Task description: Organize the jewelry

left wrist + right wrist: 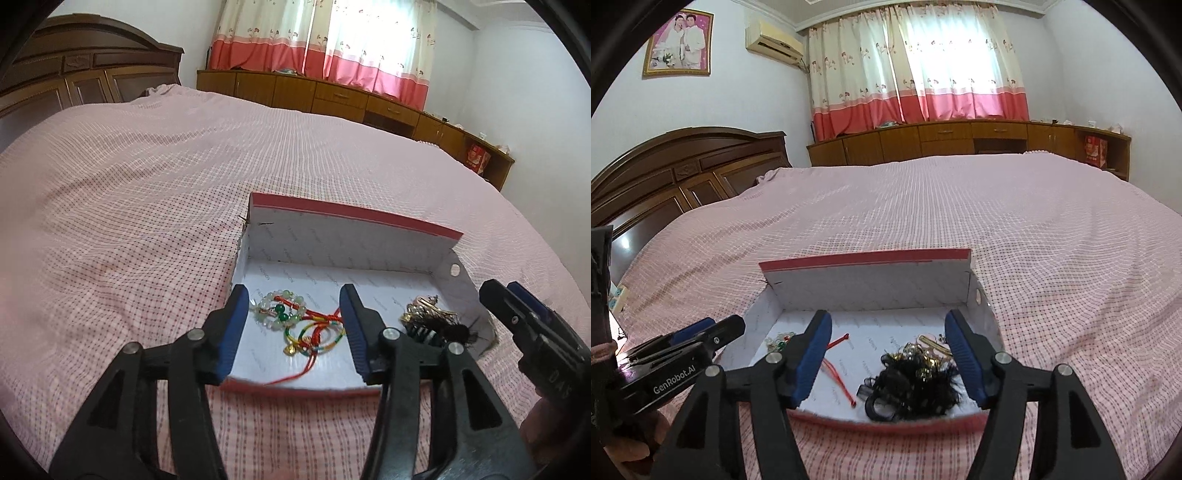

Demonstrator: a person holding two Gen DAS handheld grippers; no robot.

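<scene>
An open white box with red edges (pixel 354 236) (pixel 871 284) lies on the bed. In its left part lie a pale bead bracelet with green beads (pixel 282 310) (pixel 779 341) and tangled red and multicoloured cords (pixel 314 332) (pixel 842 373). In its right part lies a black and gold pile of hair accessories (pixel 432 321) (pixel 912 380). My left gripper (pixel 293 328) is open and empty over the box's near left part. My right gripper (pixel 888 354) is open and empty over the near right part; it also shows in the left wrist view (pixel 517 314), and the left gripper shows in the right wrist view (pixel 701 336).
The pink checked bedspread (pixel 147 221) (pixel 1034 240) surrounds the box. A dark wooden headboard (pixel 683 173) stands at the left. Low wooden cabinets (pixel 960 140) and pink curtains line the far wall.
</scene>
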